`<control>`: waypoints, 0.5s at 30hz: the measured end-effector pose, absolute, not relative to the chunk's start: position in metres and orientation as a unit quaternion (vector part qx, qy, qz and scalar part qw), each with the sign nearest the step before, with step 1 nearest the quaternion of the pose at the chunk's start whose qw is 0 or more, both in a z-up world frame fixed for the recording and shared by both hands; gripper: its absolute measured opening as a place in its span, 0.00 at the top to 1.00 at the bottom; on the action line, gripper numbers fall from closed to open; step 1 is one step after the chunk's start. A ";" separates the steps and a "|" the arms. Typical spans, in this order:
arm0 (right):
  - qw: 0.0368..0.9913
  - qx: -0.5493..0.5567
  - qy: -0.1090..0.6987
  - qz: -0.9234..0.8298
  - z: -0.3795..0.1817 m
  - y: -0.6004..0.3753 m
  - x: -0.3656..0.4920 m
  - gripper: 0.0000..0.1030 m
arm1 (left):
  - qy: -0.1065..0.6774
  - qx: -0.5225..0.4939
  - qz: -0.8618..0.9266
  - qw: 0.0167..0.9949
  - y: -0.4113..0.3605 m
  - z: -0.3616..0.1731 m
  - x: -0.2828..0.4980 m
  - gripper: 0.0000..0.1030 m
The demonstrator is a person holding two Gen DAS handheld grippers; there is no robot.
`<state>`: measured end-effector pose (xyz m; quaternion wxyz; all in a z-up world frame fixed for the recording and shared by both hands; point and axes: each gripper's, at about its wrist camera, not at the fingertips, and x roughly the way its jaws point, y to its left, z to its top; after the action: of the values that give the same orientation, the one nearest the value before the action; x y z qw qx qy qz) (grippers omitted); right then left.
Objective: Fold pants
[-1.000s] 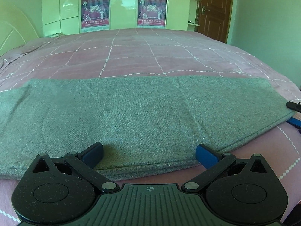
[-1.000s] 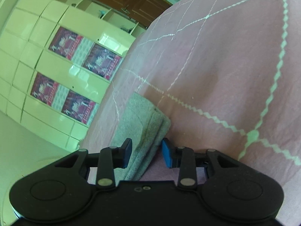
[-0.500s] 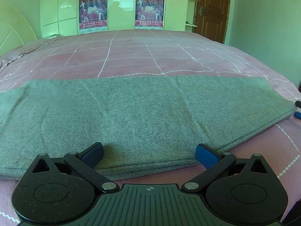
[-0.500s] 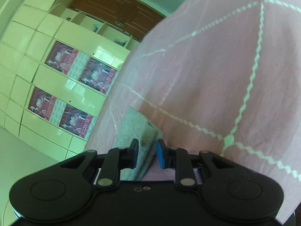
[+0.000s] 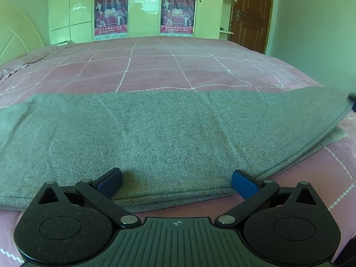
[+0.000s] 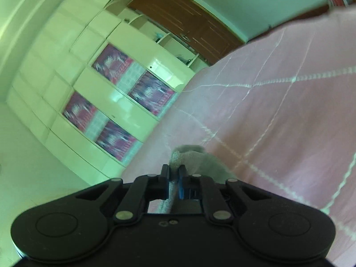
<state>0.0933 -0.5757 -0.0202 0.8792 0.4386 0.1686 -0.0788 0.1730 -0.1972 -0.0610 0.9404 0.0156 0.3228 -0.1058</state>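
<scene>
The grey pants (image 5: 155, 133) lie in a long folded strip across the pink bed in the left wrist view. Over their near edge my left gripper (image 5: 176, 181) stands wide open, its blue pads on either side of bare cloth. The strip's right end (image 5: 333, 102) is raised off the bed. In the right wrist view my right gripper (image 6: 173, 178) is shut on that end of the pants (image 6: 191, 155), grey cloth pinched between its blue pads and bunched just beyond them.
A pink quilted bedspread (image 5: 155, 66) with white stitched squares covers the bed. Beyond it stand a pale wardrobe with red posters (image 5: 144, 11) and a brown door (image 5: 251, 13). A curved headboard (image 5: 15, 37) is at far left.
The right gripper closed on the end of the pants and rose, lifting that end off the bed. The left gripper stayed where it was, still open.
</scene>
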 end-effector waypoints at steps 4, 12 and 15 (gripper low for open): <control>0.839 0.511 0.173 -0.076 -0.046 -0.593 0.085 1.00 | 0.325 0.016 -0.111 0.939 -0.196 -0.061 0.174 0.00; 0.812 0.557 0.155 -0.080 -0.049 -0.596 0.070 0.69 | 0.324 0.017 -0.109 0.940 -0.196 -0.061 0.174 0.00; 0.803 0.557 0.196 -0.077 -0.053 -0.590 0.088 0.69 | 0.325 0.017 -0.109 0.939 -0.195 -0.061 0.174 0.00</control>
<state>0.0877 -0.5896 -0.0525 0.8034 0.5571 0.1959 -0.0766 0.1744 -0.1949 -0.0611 0.9394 0.0175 0.3245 -0.1091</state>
